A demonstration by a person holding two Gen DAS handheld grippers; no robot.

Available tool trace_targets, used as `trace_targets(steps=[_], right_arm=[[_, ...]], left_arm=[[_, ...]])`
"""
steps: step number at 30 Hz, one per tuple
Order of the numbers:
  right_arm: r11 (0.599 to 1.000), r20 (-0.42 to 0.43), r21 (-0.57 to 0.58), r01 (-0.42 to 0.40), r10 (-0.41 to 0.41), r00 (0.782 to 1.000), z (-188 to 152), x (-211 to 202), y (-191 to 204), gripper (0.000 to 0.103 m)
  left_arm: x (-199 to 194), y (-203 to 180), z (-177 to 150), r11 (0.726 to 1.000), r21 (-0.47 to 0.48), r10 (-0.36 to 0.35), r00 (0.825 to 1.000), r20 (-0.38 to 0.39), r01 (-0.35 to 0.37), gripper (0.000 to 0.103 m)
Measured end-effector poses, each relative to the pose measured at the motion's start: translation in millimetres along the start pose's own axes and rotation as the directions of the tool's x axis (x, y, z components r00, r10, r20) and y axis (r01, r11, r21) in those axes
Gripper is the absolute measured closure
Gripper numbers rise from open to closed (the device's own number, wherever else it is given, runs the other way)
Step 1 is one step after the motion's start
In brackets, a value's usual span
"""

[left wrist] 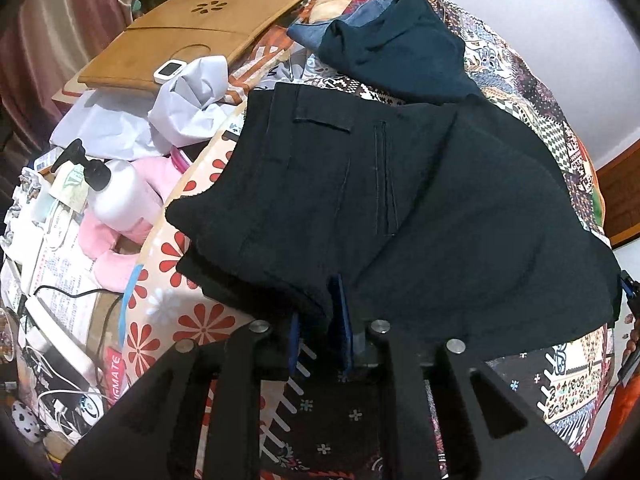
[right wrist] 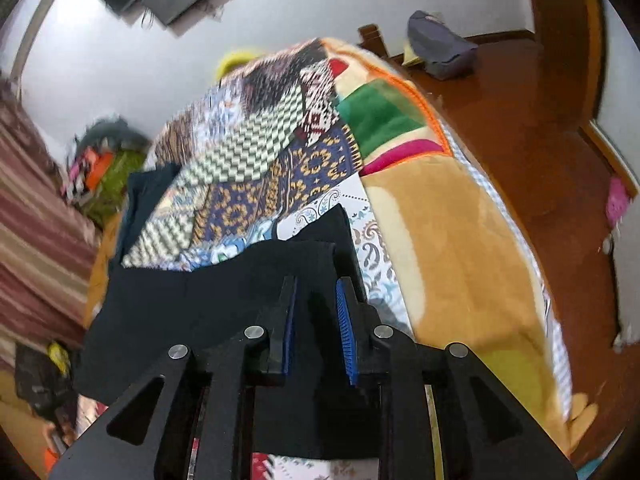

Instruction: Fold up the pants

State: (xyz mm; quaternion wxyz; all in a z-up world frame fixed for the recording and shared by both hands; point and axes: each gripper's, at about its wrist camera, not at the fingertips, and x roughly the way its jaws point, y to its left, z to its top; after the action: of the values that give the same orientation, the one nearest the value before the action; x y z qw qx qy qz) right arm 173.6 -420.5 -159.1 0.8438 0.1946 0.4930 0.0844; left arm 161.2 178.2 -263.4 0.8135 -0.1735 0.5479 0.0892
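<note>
Left of the black pants (left wrist: 400, 216): wooden lap tray (left wrist: 192, 32), crumpled white cloth (left wrist: 192, 100), white pump bottle (left wrist: 116, 196), pink plush (left wrist: 120, 240), cables, all crowded together; beyond them: dark teal garment (left wrist: 400, 56); right side: open stretch of tan blanket (right wrist: 452, 248), bare wooden floor (right wrist: 520, 120) past it

There are one black pants (left wrist: 360, 208), one teal garment (left wrist: 400, 52), two grippers (left wrist: 320, 316) (right wrist: 318, 304), one wooden tray (left wrist: 192, 28) and one white bottle (left wrist: 120, 192).

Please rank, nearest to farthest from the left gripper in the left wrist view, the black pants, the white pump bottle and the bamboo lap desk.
From the left gripper:
1. Black pants, clamped in it.
2. White pump bottle, off to the left.
3. Bamboo lap desk, far back left.
</note>
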Motion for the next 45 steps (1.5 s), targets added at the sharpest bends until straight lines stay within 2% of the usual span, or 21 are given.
trace_targets(steps=[3, 7, 8, 10, 12, 13, 16, 21, 25, 28, 30, 31, 32, 34, 36, 38, 41, 45], right_arm=[[0.998, -0.049, -0.052, 0.035, -0.038, 0.998, 2, 16, 6, 0.083], [0.996, -0.058, -0.080, 0.031, -0.036, 0.998, 6, 28, 11, 0.083], [0.998, -0.046, -0.068, 0.000, -0.004, 0.999, 9, 29, 11, 0.083], [0.998, -0.033, -0.066, -0.009, 0.007, 0.999, 11, 29, 12, 0.084], [0.997, 0.008, -0.074, -0.003, 0.003, 1.000, 12, 24, 14, 0.096], [0.997, 0.029, -0.082, 0.005, -0.002, 1.000, 12, 21, 15, 0.097], [0.993, 0.074, -0.110, 0.045, -0.037, 0.997, 11, 12, 19, 0.100], [0.974, 0.117, -0.173, 0.143, -0.123, 0.985, 4, -4, 22, 0.102], [0.955, 0.122, -0.195, 0.222, -0.201, 0.972, -4, -9, 18, 0.102], [0.941, 0.115, -0.183, 0.283, -0.265, 0.957, -9, -11, 10, 0.102], [0.942, 0.111, -0.182, 0.282, -0.265, 0.958, -11, -16, 11, 0.102], [0.947, 0.107, -0.183, 0.264, -0.248, 0.963, -11, -18, 13, 0.102], [0.951, 0.110, -0.186, 0.246, -0.228, 0.967, -9, -21, 17, 0.100], [0.951, 0.125, -0.200, 0.234, -0.212, 0.969, -5, -25, 27, 0.089], [0.952, 0.140, -0.219, 0.215, -0.187, 0.972, 2, -26, 38, 0.056], [0.955, 0.156, -0.221, 0.197, -0.165, 0.974, 6, -24, 45, 0.053], [0.958, 0.128, -0.220, 0.182, -0.157, 0.979, 11, -9, 49, 0.053], [0.965, 0.046, -0.178, 0.191, -0.186, 0.982, 13, 23, 42, 0.053]], left_arm=[[1, 1, 0, 1.000, -0.006, 0.005, 1.000, -0.002, -0.005, 0.085], [1, 0, 1, 1.000, 0.000, 0.024, 1.000, -0.003, -0.024, 0.082], [1, 0, 1, 1.000, 0.001, 0.026, 1.000, -0.003, -0.026, 0.082], [0, -1, 1, 0.999, 0.003, 0.034, 0.999, 0.003, -0.034, 0.082], [-2, -3, 1, 0.999, 0.017, 0.050, 0.999, 0.017, -0.051, 0.082], [-4, -4, 0, 0.998, 0.022, 0.060, 0.998, 0.031, -0.061, 0.082], [-14, -6, -1, 0.995, 0.036, 0.090, 0.992, 0.091, -0.094, 0.086], [-31, 1, 2, 0.998, -0.002, 0.069, 0.987, 0.142, -0.070, 0.086], [-22, 0, -1, 0.997, 0.023, 0.071, 0.992, 0.108, -0.074, 0.085], [-7, 0, -6, 0.997, 0.042, 0.067, 0.997, 0.044, -0.068, 0.082], [-8, 0, -9, 0.997, 0.040, 0.070, 0.996, 0.050, -0.072, 0.078], [-10, 2, -9, 0.996, 0.036, 0.078, 0.995, 0.056, -0.080, 0.073], [-14, 4, -9, 0.996, 0.029, 0.081, 0.995, 0.062, -0.083, 0.067], [-22, 8, -8, 0.996, 0.007, 0.087, 0.993, 0.075, -0.088, 0.058], [-37, 14, -5, 0.993, -0.010, 0.116, 0.986, 0.116, -0.116, 0.050], [-49, 15, -1, 0.989, -0.011, 0.147, 0.977, 0.155, -0.147, 0.043], [-68, 10, 9, 0.982, 0.008, 0.185, 0.958, 0.219, -0.191, 0.034], [-79, -16, 27, 0.981, 0.065, 0.162, 0.950, 0.266, -0.185, 0.026]])
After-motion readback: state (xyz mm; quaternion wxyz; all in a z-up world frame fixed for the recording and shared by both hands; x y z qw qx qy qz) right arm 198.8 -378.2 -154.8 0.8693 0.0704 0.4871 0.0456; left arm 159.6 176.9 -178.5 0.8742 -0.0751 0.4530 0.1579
